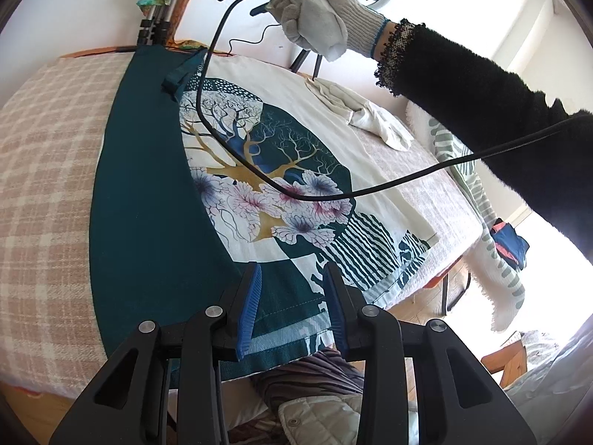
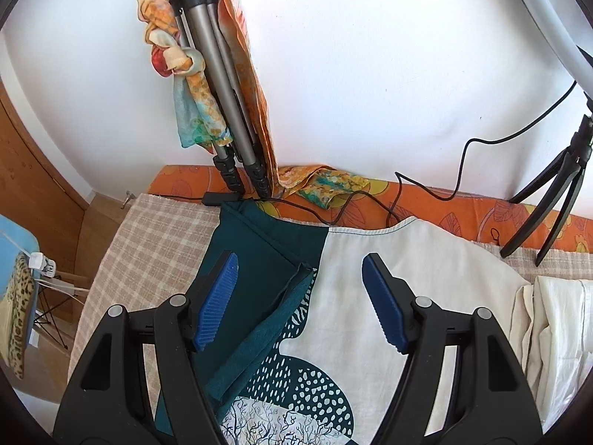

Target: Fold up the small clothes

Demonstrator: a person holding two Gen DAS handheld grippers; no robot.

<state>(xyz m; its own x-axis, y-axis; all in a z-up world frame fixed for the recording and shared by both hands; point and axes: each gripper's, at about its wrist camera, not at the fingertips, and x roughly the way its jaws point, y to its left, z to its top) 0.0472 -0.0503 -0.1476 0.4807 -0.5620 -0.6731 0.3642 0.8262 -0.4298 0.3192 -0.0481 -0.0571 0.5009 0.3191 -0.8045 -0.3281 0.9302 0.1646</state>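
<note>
One printed garment [image 1: 259, 185] lies spread flat mid-frame on plaid-covered bed [image 1: 44, 185], teal side panel folded over, likely staged for next fold. Left gripper [image 1: 292, 307] parted, hem between blue pads [image 1: 250, 307], grip not yet closed. Right gripper [image 2: 300, 304] wide apart, hovering over collar end, empty. Cream cloth [image 1: 370, 118] upper right, apart.

No readable text, label, brand, number or sign appears in either wrist view — the printed garment [image 1: 267, 170] carries only pictures: trees, flowers, dots and stripes. The grippers and the wall bear no lettering either.
</note>
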